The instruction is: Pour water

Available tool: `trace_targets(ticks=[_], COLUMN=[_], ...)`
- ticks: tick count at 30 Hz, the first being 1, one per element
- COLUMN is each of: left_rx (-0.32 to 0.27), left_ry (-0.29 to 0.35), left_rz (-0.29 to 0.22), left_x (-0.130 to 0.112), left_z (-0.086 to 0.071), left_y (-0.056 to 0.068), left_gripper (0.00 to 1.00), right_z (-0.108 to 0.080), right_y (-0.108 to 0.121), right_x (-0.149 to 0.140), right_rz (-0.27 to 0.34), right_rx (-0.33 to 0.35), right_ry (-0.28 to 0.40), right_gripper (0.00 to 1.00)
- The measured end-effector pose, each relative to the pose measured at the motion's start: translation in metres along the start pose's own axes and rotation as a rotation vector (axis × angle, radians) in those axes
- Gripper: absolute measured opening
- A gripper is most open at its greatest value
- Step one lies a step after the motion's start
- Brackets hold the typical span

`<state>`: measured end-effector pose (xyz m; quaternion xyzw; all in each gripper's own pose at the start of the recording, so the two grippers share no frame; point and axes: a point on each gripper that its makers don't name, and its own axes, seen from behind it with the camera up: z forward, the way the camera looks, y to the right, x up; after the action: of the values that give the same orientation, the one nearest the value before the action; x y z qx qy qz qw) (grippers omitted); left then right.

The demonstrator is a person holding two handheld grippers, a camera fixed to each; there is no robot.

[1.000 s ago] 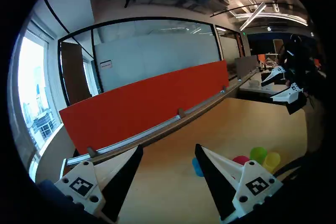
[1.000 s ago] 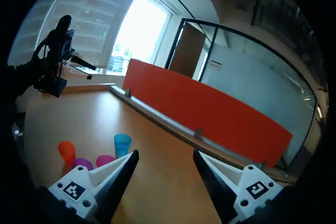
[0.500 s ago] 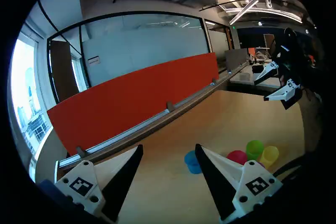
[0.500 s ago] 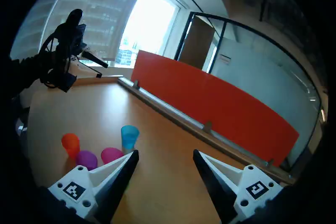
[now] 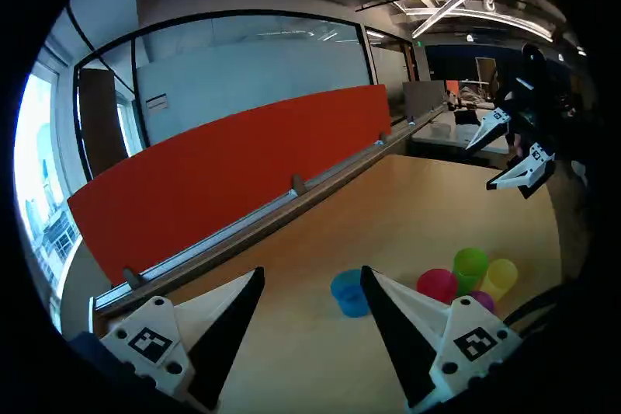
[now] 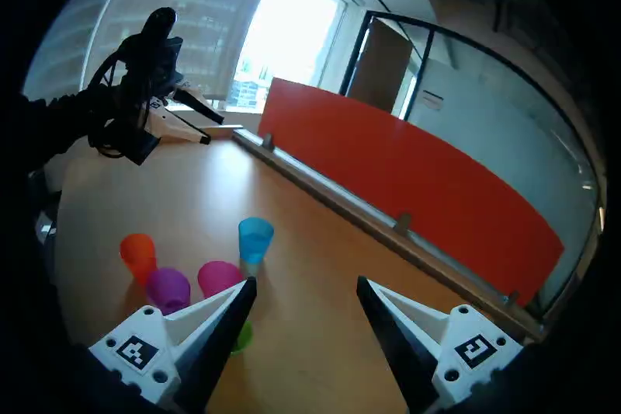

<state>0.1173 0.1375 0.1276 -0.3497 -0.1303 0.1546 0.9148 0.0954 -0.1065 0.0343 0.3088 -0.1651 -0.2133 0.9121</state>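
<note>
My left tongs [image 5: 310,270] and right tongs [image 6: 305,280] are both spread, empty, over the table [image 5: 435,212]. The blue cup [image 5: 349,292] stands upright near the pink cup [image 5: 437,285]; I cannot tell their contents.

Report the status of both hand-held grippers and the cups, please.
Left hand-held gripper open, empty. Right hand-held gripper open, empty. Blue cup upright on desk, pink cup beside it, untouched. Nothing blocking.
</note>
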Motion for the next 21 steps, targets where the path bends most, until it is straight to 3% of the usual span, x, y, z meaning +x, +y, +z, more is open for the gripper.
trace_targets(ticks=[21], left_rx=[-0.073], left_ry=[-0.058], left_rz=[0.011], left_x=[-0.031], left_z=[0.038], left_y=[0.012], left_gripper=[0.91], right_z=[0.020], right_y=[-0.021], right_x=[-0.032], right_rz=[0.026], right_rx=[0.060], right_ry=[-0.058], right_gripper=[1.00])
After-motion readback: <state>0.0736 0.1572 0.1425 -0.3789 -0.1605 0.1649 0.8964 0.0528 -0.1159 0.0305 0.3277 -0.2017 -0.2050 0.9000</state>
